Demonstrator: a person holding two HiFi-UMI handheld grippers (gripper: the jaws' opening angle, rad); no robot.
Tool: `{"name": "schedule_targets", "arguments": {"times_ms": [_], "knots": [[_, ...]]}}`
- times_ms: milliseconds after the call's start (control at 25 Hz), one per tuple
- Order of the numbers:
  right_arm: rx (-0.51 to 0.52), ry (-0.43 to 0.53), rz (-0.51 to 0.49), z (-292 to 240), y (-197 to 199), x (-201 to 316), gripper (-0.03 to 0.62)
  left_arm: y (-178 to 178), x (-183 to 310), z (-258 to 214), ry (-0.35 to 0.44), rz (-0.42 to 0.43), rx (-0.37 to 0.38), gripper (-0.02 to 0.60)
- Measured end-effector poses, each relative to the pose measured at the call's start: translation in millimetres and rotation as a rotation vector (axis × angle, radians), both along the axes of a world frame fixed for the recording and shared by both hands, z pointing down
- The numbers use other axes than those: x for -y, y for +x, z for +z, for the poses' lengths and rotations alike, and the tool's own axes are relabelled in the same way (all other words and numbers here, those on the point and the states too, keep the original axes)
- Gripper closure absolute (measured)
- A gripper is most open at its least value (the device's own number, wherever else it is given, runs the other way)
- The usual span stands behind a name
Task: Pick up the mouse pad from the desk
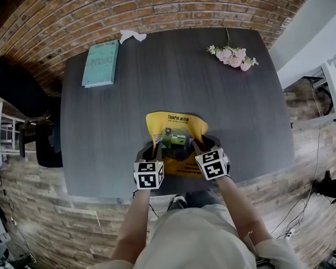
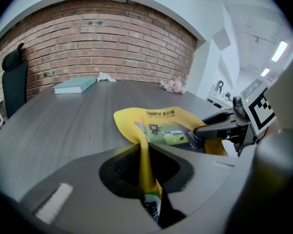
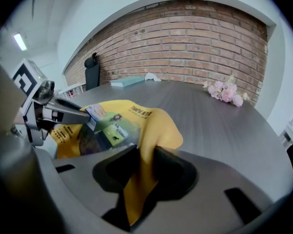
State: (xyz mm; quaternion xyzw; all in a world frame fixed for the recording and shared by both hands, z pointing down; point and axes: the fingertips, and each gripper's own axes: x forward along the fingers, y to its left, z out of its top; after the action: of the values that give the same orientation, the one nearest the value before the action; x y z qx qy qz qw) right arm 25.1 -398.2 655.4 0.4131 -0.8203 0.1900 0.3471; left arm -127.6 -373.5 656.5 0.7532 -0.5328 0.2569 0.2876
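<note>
Left gripper (image 1: 157, 148) is clamped on the mouse pad (image 1: 176, 125) at its 7 o'clock corner. Right gripper (image 1: 197, 147) pinches the 5 o'clock corner. Pad sits at the near edge of the desk (image 1: 112, 111), running toward 12 o'clock from both tools, and the grip line spans 9 to 3. Near side is bunched up; far edge probably on the wood. Both hands equally near, so lift together. No containers; book (image 1: 101, 63) at 10, flowers (image 1: 233, 56) at 1.

even, bright indoor light; strong fisheye bending at edges, soft foreground blur.
</note>
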Motion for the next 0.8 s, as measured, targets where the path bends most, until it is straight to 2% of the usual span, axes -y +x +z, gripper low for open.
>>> {"name": "schedule_targets", "arguments": {"times_ms": [80,160,440,800], "knots": [[-0.021,0.007,-0.028,-1,-6,-4,0.517,2,-1,-3,0.007,0.001,0.000,0.539],[-0.045,0.024,-0.047,-2,-9,-6,0.549,3,-1,-7,0.019,0.002,-0.001,0.541],[0.024,0.073,-0.030,-27,-15,-21,0.559,8,-17,-24,0.070,0.002,-0.029,0.546],[0.072,0.147,-0.017,-59,-18,-74,0.560,12,-65,-51,0.149,0.007,-0.059,0.546]]}}
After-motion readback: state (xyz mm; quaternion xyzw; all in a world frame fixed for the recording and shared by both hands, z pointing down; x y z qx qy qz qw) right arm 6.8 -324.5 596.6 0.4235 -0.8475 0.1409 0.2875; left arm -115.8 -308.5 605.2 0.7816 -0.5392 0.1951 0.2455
